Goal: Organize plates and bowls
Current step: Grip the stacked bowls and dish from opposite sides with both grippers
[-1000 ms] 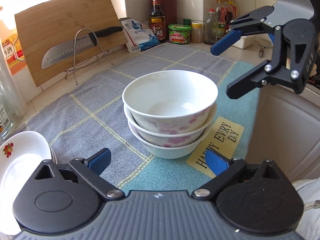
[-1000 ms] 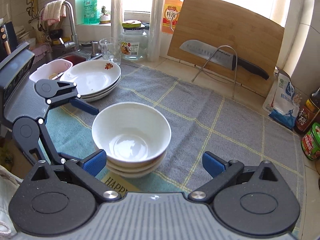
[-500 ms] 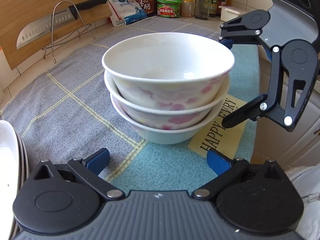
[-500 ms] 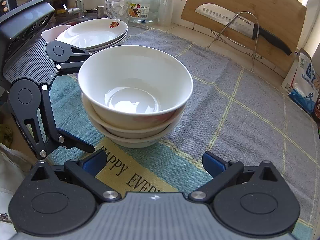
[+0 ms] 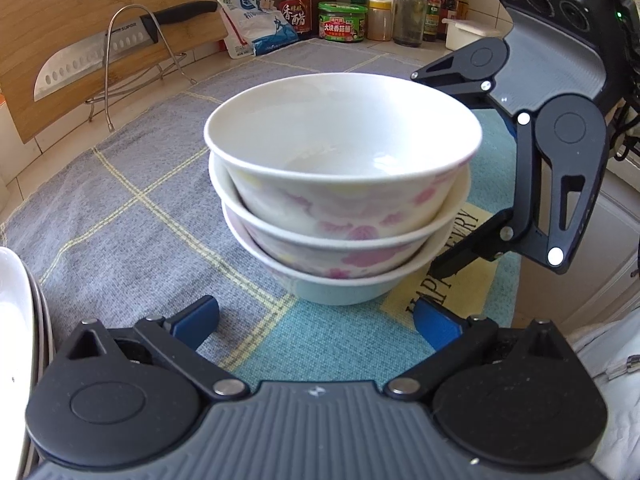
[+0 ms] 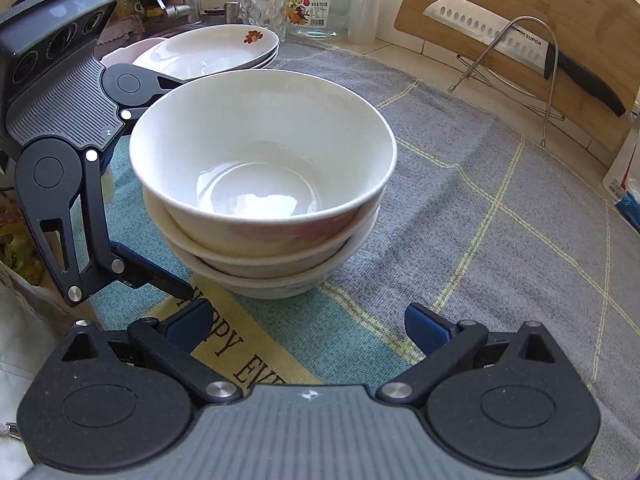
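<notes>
Stack of three bowls [image 5: 340,200] stands on the checked mat [image 5: 132,216], beside the plates [image 6: 208,52]. Left gripper [image 5: 316,320] and right gripper [image 6: 306,322] – both spread wide, empty – flank the stack without contact

Grey checked mat [image 5: 132,208] underneath. Knife [image 6: 520,46] on wire rack [image 6: 516,80], against leaning cutting board [image 6: 532,12]. Bottles, jars [image 5: 343,22] at back wall.

Three stacked bowls [image 6: 262,184] before parted fingers [image 6: 426,328].
</notes>
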